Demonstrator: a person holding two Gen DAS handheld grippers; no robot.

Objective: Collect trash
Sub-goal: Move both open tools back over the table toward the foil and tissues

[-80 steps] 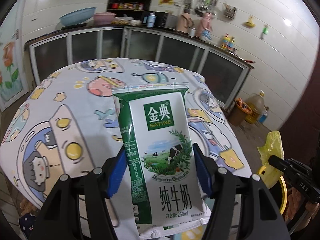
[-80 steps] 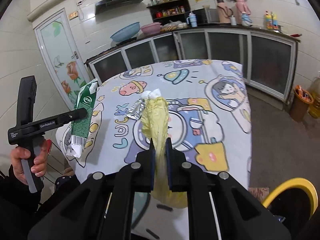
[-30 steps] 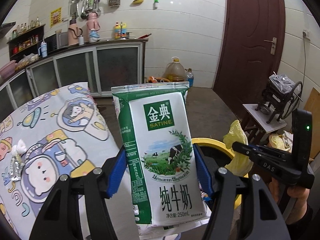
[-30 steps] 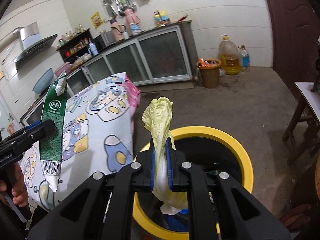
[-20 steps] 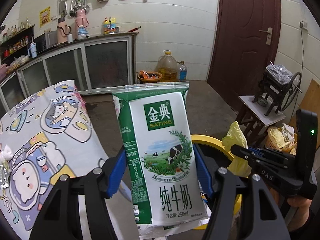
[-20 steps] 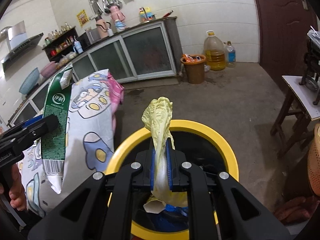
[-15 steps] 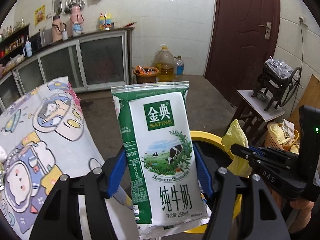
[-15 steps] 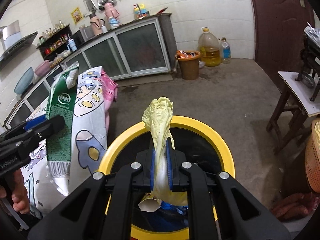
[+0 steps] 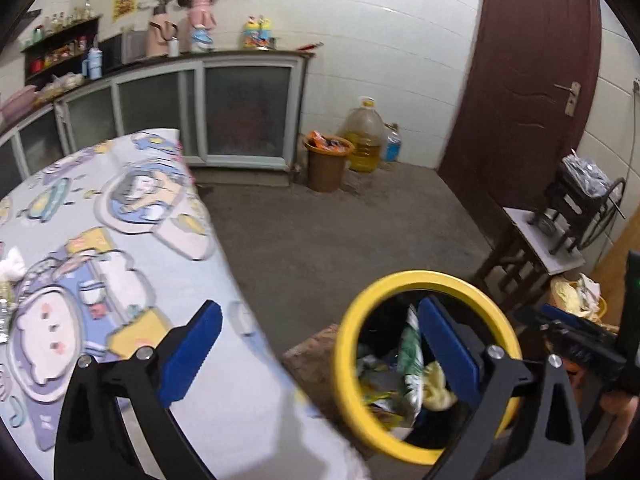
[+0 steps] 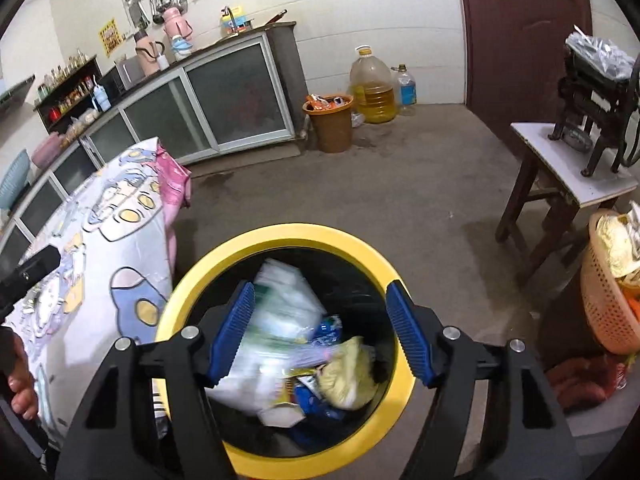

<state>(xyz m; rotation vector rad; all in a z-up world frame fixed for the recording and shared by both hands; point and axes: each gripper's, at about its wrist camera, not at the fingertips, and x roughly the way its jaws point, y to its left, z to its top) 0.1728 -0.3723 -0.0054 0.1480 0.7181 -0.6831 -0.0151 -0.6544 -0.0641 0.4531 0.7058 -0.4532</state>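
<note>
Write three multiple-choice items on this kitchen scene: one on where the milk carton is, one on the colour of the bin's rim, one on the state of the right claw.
1. Where is the milk carton?
A. On the table
B. In the bin
C. On the stool

2. What colour is the bin's rim?
A. Yellow
B. Red
C. Green

3. How does the right claw stand?
A. Shut on the cabbage leaf
B. Shut on the carton
C. Open, holding nothing

Answers:
1 B: the blurred green-and-white carton lies inside the rim among the other rubbish.
2 A: the ring round the dark bin is bright yellow.
3 C: its jaws have just been opening, and the cabbage leaf lies loose in the bin below.
</note>
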